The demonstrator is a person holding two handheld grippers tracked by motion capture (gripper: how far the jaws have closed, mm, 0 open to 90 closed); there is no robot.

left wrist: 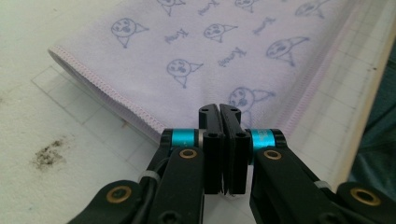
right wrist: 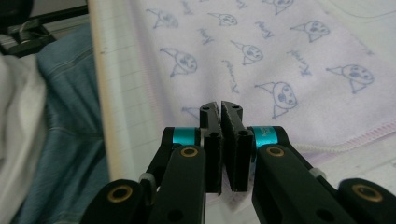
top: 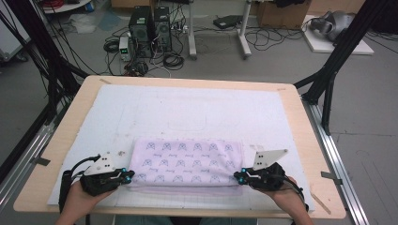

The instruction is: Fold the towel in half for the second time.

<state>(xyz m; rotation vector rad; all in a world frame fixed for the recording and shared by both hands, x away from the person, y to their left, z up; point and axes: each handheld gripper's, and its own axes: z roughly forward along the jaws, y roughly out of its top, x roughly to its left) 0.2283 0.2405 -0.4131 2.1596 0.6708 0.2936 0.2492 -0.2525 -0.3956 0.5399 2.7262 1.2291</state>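
Note:
A folded lilac cloth [top: 187, 161] printed with small cartoon faces lies on the white mat near the table's front edge. My left gripper [top: 129, 177] sits at the cloth's near left corner and my right gripper [top: 238, 176] at its near right corner, each held in a hand. In the left gripper view the jaws [left wrist: 219, 109] are pressed together where the stitched edges of the cloth [left wrist: 210, 56] meet, and the corner itself is hidden behind them. The right gripper view shows the same: jaws [right wrist: 220, 106] together over the corner of the cloth [right wrist: 261, 60].
The white mat [top: 187, 108] covers most of the wooden table [top: 300, 122]. A dirty smudge [left wrist: 49, 156] marks the mat left of the cloth. The person's blue jeans [right wrist: 70, 140] are past the table's front edge. Black frame posts [top: 338, 61] and computers [top: 150, 30] stand beyond the table.

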